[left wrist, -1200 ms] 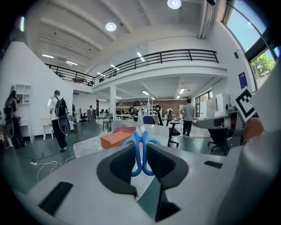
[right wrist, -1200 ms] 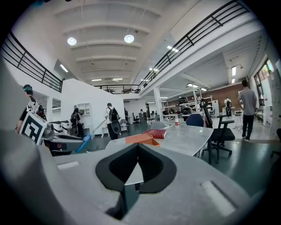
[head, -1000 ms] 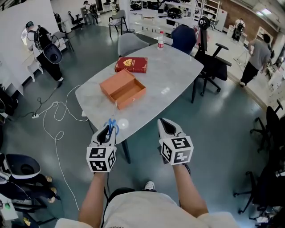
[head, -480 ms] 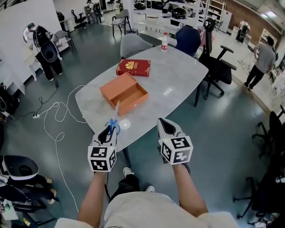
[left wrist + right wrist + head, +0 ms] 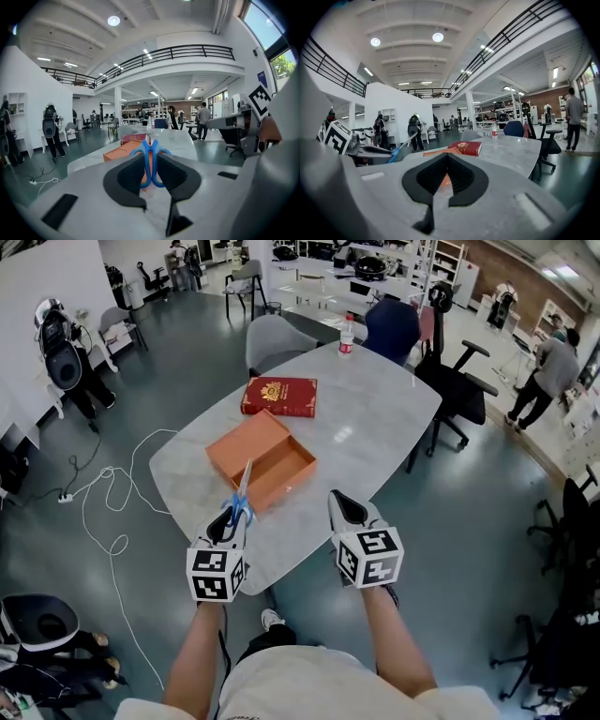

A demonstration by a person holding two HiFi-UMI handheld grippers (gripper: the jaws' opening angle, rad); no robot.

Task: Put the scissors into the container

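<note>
Blue-handled scissors (image 5: 239,502) stand upright in my left gripper (image 5: 229,520), which is shut on their handles (image 5: 150,161), blades pointing up and forward. The open orange box (image 5: 262,458), the container, lies on the marble table (image 5: 375,418) just beyond the scissors' tip. In the left gripper view the orange box (image 5: 123,153) shows behind the handles. My right gripper (image 5: 349,509) hovers over the table's near edge, shut with nothing in it; its view shows the orange box (image 5: 440,152) ahead and the scissors (image 5: 401,148) at the left.
A red book (image 5: 279,396) lies beyond the box and a bottle (image 5: 347,336) stands at the far end. Chairs (image 5: 450,381) ring the far side. A white cable (image 5: 103,498) snakes on the floor at left. People stand in the background.
Both grippers have come closer to the table; the scissors' tip now overlaps the orange box's near edge in the head view. The left gripper still holds the scissors.
</note>
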